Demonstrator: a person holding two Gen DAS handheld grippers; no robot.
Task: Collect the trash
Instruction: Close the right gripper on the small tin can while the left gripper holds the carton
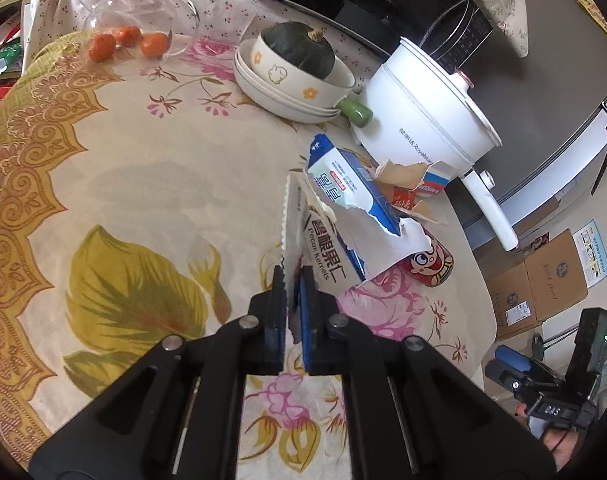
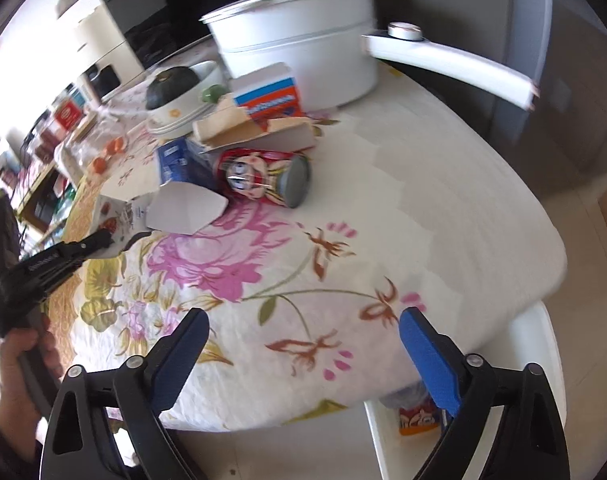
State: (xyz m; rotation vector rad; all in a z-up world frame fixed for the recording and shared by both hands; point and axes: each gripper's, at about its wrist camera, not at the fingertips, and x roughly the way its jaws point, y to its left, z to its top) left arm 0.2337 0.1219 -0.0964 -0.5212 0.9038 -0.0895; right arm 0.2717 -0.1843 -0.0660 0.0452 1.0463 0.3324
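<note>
Left gripper [image 1: 293, 280]: jaws closed tight on the serrated edge of a silver pecan-kernel packet [image 1: 303, 224], which stands up from the pads toward twelve o'clock in the left wrist view. In the right wrist view the same gripper shows at nine o'clock, pinching the packet [image 2: 115, 216] just above the floral tablecloth [image 2: 343, 208], with a hand [image 2: 19, 360] wrapped round its handle.

Right gripper [image 2: 303, 328]: jaws wide apart, nothing between the blue pads [image 2: 427, 344]. It hangs over the near table edge, well apart from the litter.

Remaining trash lies in a cluster at one o'clock of the packet: a torn blue-and-white carton [image 1: 355, 192] touching the packet, a red cartoon-printed can [image 2: 263, 180] on its side just beside the carton, and ripped brown cardboard [image 1: 407, 172] with a red-and-blue box [image 2: 271, 96] behind.

Behind the cluster stand a white electric pot [image 1: 423, 120] and stacked bowls [image 1: 287, 88] holding a dark green squash [image 1: 299, 48]. Small oranges [image 1: 127, 40] and a glass jar [image 1: 143, 4] sit at eleven o'clock.

A white bin [image 2: 387, 432] stands below the table edge at five o'clock in the right wrist view, with an orange wrapper [image 2: 419, 420] inside.
</note>
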